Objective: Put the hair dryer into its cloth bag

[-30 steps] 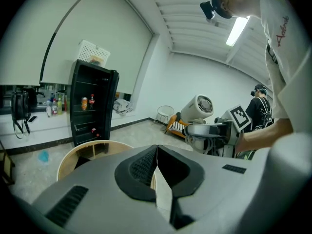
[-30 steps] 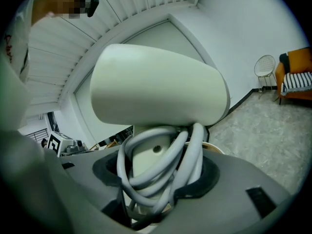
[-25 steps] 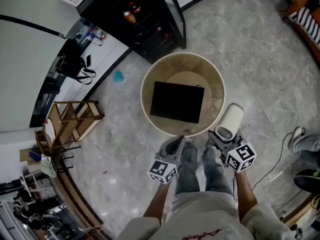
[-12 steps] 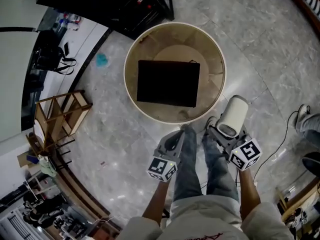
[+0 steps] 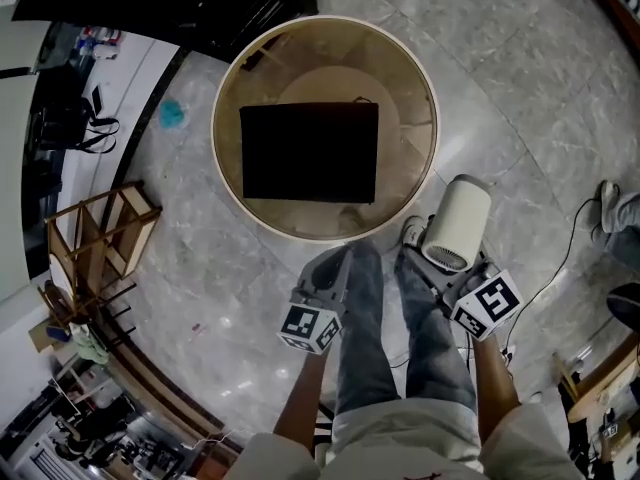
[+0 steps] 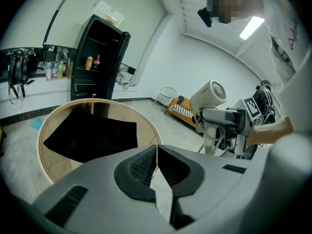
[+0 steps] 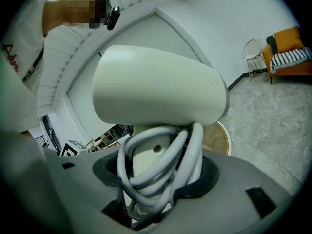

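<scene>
Step in hand, as judged: approach to the bench, bag not yet touched. Cloth bag point(image 5: 310, 152) lies flat and black at the middle of the round bench point(image 5: 425, 98); which edge is its mouth cannot be told from here. Hair dryer point(image 5: 458, 220) is held off the bench, beside its near right rim and over the floor, barrel up. Right gripper point(image 7: 158, 179): fingers clamped on the dryer's handle, with the grey cord point(image 7: 146, 172) coiled round the handle inside the grip. Left gripper point(image 6: 157, 147): fingers together, nothing between them. Pose: both hands low in front of the person's waist, either side of the legs, both grippers pointing forward at the bench and tilted downward, the left more steeply. To do it well: find the mouth edge first, part the left fingers and pinch only the top layer of cloth there, lift so the mouth gapes. Then feed the dryer in barrel first with the right, keeping the cord coil tight so it does not snag the hem.
</scene>
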### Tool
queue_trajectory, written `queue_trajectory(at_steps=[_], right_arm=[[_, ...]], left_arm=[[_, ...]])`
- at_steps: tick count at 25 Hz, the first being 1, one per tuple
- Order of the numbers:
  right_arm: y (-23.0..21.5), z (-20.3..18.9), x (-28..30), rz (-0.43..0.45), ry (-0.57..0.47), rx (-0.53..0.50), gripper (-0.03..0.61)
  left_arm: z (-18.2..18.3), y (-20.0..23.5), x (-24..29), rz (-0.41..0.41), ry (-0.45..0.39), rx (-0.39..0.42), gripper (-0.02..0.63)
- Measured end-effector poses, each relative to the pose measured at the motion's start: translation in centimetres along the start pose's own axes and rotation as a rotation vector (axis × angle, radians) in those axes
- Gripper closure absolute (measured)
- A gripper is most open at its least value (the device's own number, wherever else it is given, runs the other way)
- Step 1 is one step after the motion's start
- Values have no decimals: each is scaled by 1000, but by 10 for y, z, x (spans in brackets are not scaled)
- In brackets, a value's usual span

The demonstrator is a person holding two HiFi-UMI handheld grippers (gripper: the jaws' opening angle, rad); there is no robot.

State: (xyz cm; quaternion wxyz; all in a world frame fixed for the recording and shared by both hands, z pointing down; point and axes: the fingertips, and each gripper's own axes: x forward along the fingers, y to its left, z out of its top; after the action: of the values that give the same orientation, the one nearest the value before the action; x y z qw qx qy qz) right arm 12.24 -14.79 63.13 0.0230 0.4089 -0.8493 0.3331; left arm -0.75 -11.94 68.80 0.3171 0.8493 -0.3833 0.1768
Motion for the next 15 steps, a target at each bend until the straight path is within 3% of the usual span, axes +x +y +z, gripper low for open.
queue_trajectory(at_steps=[5, 15], right_arm=[[-8, -4, -7, -26, -15, 12, 299], [-31, -11, -28, -98, -42, 36, 299]], left_arm=[[-14, 14, 26, -1, 52, -19, 581], [-14, 47, 95, 45, 131, 20, 580]])
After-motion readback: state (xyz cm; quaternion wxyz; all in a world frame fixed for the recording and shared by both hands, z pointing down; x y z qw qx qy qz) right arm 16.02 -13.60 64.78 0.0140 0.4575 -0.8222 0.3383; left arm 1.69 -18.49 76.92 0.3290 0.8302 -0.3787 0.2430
